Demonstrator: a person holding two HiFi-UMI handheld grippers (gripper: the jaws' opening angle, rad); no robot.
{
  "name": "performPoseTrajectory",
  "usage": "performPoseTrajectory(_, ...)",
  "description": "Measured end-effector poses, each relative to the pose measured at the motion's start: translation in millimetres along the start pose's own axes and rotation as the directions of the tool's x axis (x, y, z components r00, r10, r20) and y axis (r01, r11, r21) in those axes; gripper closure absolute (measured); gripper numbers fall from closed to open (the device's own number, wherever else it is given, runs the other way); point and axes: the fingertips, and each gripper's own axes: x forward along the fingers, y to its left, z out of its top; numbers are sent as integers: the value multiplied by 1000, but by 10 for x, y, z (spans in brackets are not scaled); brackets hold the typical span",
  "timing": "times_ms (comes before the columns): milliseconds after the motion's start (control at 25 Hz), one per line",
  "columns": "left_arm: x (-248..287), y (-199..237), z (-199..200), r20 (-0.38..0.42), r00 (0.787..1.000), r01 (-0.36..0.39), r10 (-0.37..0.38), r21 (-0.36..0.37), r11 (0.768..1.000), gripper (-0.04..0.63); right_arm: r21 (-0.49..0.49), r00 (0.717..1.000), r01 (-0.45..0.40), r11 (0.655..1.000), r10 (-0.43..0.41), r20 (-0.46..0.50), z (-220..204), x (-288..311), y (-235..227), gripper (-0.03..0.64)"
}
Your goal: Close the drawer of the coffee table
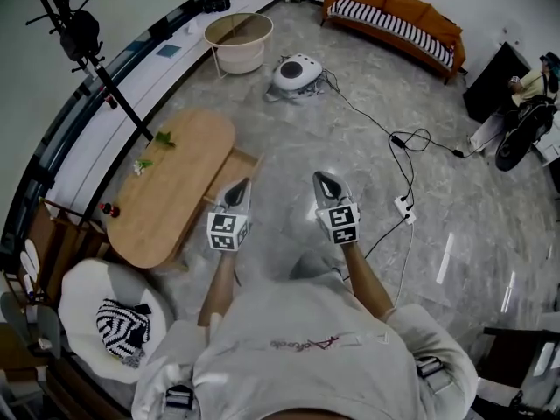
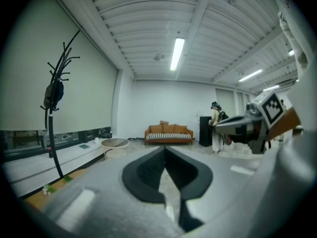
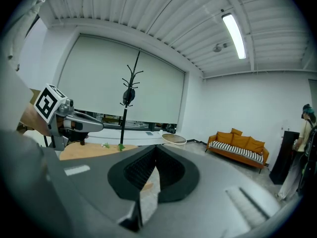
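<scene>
Head view: the coffee table [image 1: 171, 186] sits left of the middle, its drawer [image 1: 240, 161] sticking out. The left gripper [image 1: 240, 187] hangs near the drawer, likely ready to push it in. The right gripper [image 1: 323, 180] waits apart. Both pairs of jaws are together, holding nothing.

The coffee table [image 1: 175, 191] stands ahead of me and to my left, a long oval of light wood with a level top. Its drawer [image 1: 244, 161] is a shallow box of the same wood. It is open, pulled out from the long side nearest me and jutting over the floor [image 1: 367, 138].
</scene>
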Motion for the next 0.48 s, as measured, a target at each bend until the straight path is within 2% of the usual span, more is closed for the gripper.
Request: performPoseTrajectory(480,186,-204,-69,-27,1000,11,-11,11,1000,595,23,1000,7,1000,-8,12,-94,-38,-215,612)
